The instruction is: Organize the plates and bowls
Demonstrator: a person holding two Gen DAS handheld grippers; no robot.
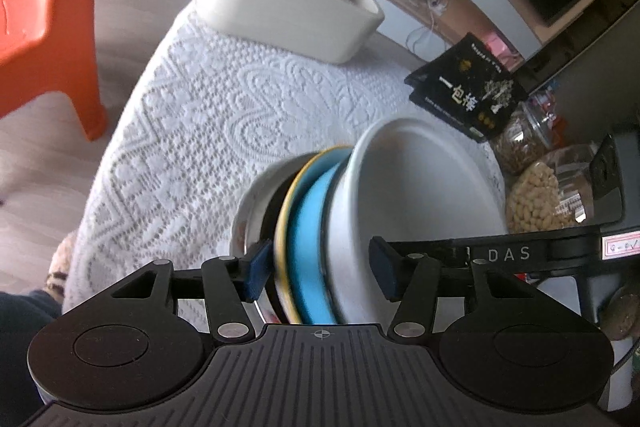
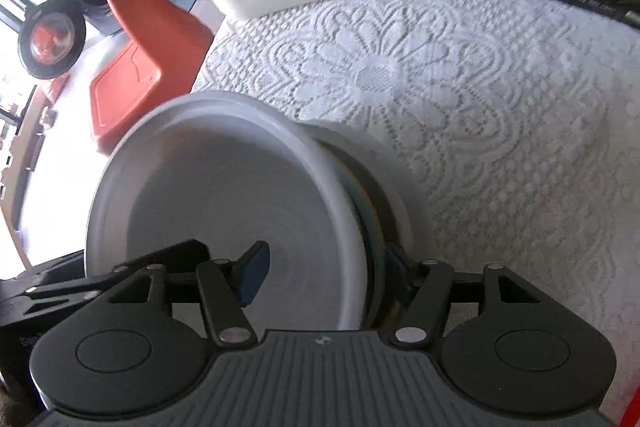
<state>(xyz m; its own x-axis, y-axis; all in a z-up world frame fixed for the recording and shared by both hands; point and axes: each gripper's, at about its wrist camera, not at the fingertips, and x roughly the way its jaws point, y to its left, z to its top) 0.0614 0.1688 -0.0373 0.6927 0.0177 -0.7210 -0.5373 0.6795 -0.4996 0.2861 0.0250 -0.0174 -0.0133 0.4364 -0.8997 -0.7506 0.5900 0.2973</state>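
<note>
A nested stack of dishes [image 1: 360,227], smooth white bowl over blue and yellow-rimmed plates, stands on the lace-covered table [image 1: 208,115]. The left tongs [image 1: 320,273] straddle it, spread, pads apparently not pressing. The right tongs [image 2: 326,277] pinch its rim. Glazed ware is probably slippery: squeeze evenly, keep it level.

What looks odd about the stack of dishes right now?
The dish stack sits between both grippers with the white bowl on top, and the lower plates peek out unevenly beneath it. Nothing looks spilled or broken.
</note>
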